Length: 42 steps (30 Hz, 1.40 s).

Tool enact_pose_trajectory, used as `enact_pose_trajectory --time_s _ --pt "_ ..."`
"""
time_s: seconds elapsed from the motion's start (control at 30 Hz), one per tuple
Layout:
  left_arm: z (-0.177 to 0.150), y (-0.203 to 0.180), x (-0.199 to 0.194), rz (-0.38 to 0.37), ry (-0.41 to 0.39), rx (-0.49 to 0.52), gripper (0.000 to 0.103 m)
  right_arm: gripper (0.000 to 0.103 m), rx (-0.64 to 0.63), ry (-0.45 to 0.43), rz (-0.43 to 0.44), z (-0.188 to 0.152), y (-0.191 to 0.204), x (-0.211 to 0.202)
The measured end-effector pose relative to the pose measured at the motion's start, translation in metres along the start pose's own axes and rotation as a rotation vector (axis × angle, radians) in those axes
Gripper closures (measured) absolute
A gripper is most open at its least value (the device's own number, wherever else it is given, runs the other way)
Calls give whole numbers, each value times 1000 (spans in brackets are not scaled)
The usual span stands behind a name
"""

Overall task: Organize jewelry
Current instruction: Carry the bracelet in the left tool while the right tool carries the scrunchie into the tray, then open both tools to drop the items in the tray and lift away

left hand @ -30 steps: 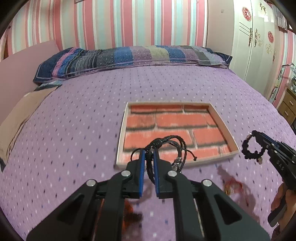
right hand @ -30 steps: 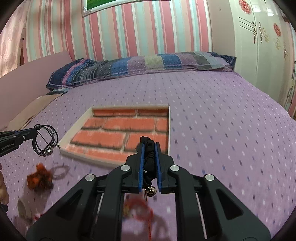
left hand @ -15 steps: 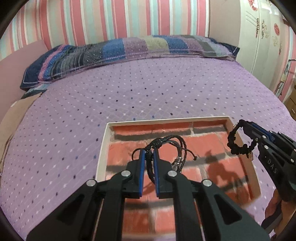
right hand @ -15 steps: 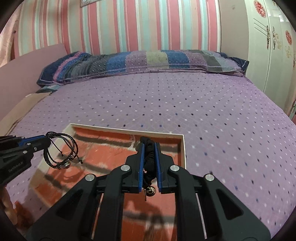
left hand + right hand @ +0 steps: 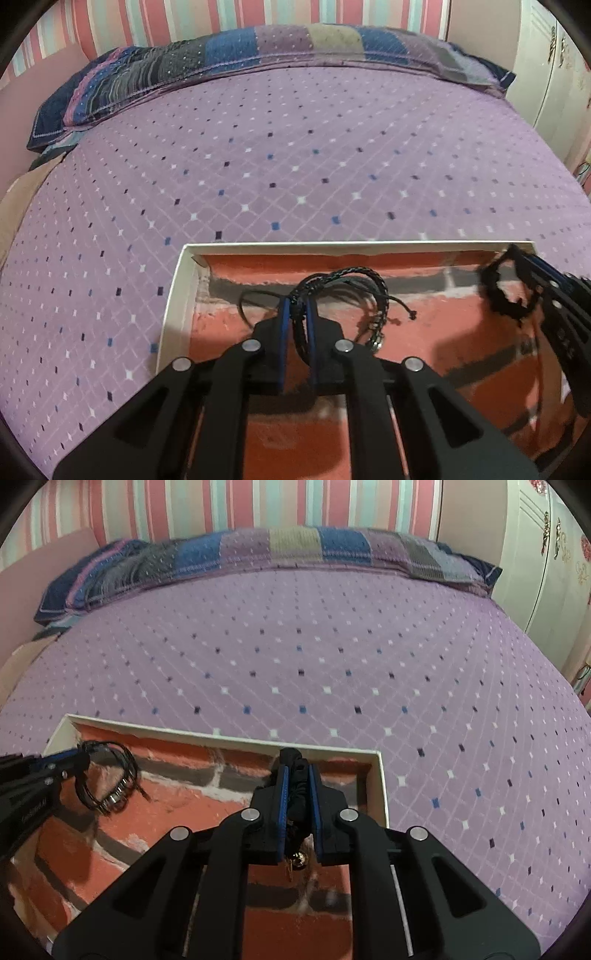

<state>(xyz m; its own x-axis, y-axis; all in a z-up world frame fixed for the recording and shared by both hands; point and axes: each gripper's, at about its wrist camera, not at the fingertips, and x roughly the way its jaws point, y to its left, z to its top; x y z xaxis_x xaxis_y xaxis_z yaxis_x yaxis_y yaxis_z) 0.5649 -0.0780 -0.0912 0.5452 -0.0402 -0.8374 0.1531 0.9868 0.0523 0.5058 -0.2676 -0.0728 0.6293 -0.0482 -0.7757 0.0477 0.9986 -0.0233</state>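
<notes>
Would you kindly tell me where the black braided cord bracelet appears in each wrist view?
Left wrist view: black braided cord bracelet at centre, clamped in the left gripper.
Right wrist view: far left, hanging from that gripper.
Shared landmark: the brick-patterned tray's white rim.

My fingers (image 5: 282, 332) are black with blue pads, silver screws on angular black arms; right fingers (image 5: 282, 797) match.
</notes>
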Motion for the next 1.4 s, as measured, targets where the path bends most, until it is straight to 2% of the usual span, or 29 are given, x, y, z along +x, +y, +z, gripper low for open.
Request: enact_pose_trajectory --time_s 0.07,0.2,0.7,0.77,0.8,0.83,0.87,0.93,1.03,1.07,1.13,1.23,1.33,1.4 --pt "1 -1 6 31 3 17 94 91 -18 23 -25 0 1 3" --pt "-2 1 11 46 17 17 94 91 -21 88 -35 -2 2 14" --pt "-5 2 20 85 54 35 92 89 -44 169 -52 -1 4 29" --pt "-6 2 17 87 54 41 90 84 -55 173 -52 -2 8 28" --pt "-6 2 14 91 53 44 87 73 -58 176 -51 -2 9 27" --pt "-7 2 11 91 49 45 75 66 -58 170 -45 -2 9 24" --pt "-7 3 7 89 43 45 59 65 -60 158 -42 -2 9 21" --pt "-9 3 -7 90 9 51 49 60 -63 123 -21 -1 9 8" --pt "-11 5 -33 71 -17 54 47 47 -65 82 11 -1 10 -14" --pt "-12 6 -41 61 -26 48 42 45 -66 66 17 -2 10 -23" --pt "-15 11 -65 35 -57 35 33 32 -57 28 38 -4 7 -46" --pt "-29 22 -107 6 -107 32 31 16 -42 -24 49 -15 2 -82" --pt "-51 31 -145 20 -156 37 22 10 -43 -66 48 -33 -3 -120" --pt "-70 38 -170 34 -189 39 21 7 -35 -91 42 -48 -6 -142"
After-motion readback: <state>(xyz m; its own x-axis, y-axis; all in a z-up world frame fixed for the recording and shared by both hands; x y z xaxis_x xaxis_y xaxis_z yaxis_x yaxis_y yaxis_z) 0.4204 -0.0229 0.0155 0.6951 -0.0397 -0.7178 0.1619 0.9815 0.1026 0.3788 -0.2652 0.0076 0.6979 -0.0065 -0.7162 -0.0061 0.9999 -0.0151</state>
